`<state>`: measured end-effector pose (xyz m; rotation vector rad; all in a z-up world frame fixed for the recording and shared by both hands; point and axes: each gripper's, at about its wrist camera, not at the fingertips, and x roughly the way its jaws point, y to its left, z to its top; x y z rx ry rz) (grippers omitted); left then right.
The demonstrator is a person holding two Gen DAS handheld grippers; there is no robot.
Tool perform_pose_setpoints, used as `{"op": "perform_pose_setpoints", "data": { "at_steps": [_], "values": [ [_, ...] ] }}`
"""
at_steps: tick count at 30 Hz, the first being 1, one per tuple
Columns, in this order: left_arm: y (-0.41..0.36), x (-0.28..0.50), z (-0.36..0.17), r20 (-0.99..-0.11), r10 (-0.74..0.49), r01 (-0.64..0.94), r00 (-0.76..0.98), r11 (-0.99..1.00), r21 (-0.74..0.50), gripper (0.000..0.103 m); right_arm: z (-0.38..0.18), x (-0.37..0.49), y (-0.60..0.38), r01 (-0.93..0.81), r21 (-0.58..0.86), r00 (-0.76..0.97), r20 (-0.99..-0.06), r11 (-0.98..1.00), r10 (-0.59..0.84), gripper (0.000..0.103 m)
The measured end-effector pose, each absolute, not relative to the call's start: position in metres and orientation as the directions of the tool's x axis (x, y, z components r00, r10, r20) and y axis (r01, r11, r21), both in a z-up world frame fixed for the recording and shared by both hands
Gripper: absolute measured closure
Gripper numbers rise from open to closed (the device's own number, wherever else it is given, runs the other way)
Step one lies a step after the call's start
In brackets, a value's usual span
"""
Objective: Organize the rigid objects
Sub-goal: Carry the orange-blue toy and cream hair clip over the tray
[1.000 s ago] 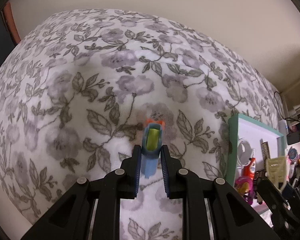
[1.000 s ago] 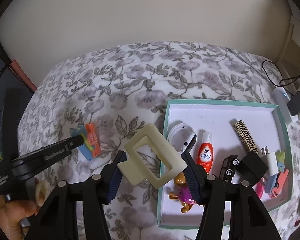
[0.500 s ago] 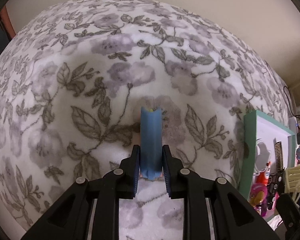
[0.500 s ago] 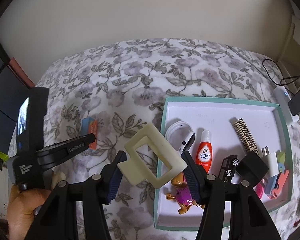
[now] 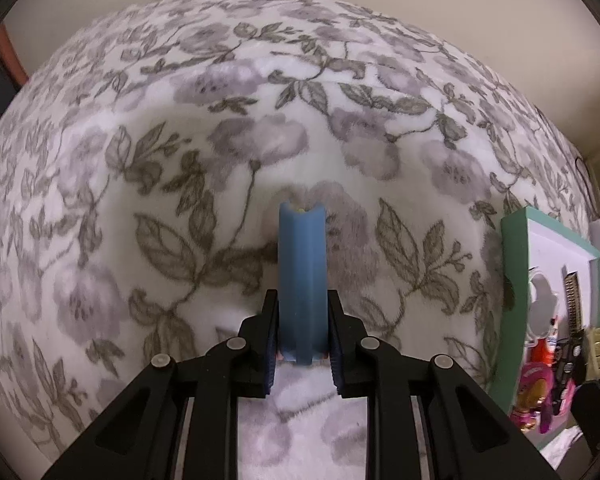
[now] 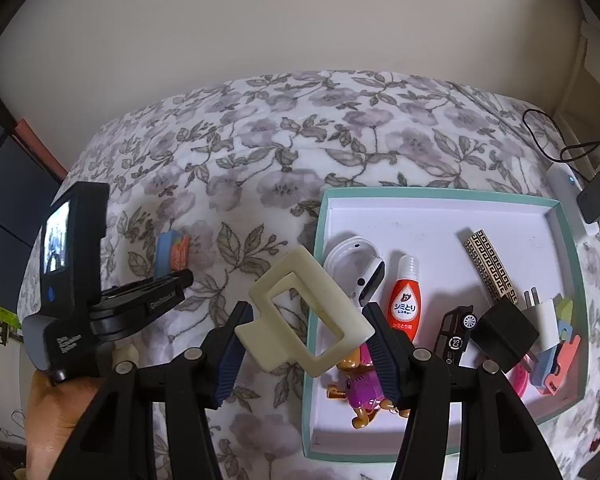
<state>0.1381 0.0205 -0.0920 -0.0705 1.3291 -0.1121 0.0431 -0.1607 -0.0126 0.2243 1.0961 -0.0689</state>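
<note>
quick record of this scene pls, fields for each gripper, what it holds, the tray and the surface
left gripper: shut on blue clip, down at the blanket
right gripper: shut on cream hair claw, over the tray's left edge
tray: teal rim, white inside, holds red bottle, toy car, purple toy, patterned strip
surface: floral blanket

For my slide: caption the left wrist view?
Left gripper shut on blue plastic clip over floral blanket.
</note>
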Motion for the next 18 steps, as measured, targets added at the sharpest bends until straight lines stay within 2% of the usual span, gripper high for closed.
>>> {"op": "perform_pose_setpoints", "data": {
  "at_steps": [5, 18],
  "values": [
    [0.024, 0.129, -0.082, -0.958, -0.167, 0.025, 0.233, 0.986, -0.166, 0.081, -0.011, 0.040, -0.163, 0.176, 0.154, 0.458, -0.887, 0.972, 0.058, 0.044],
    [-0.026, 0.096, -0.038, -0.925, -0.239, 0.155, 0.295, 0.967, -0.200, 0.080, -0.020, 0.015, -0.195, 0.287, 0.171, 0.397, -0.917, 0.942, 0.045, 0.043]
  ]
}}
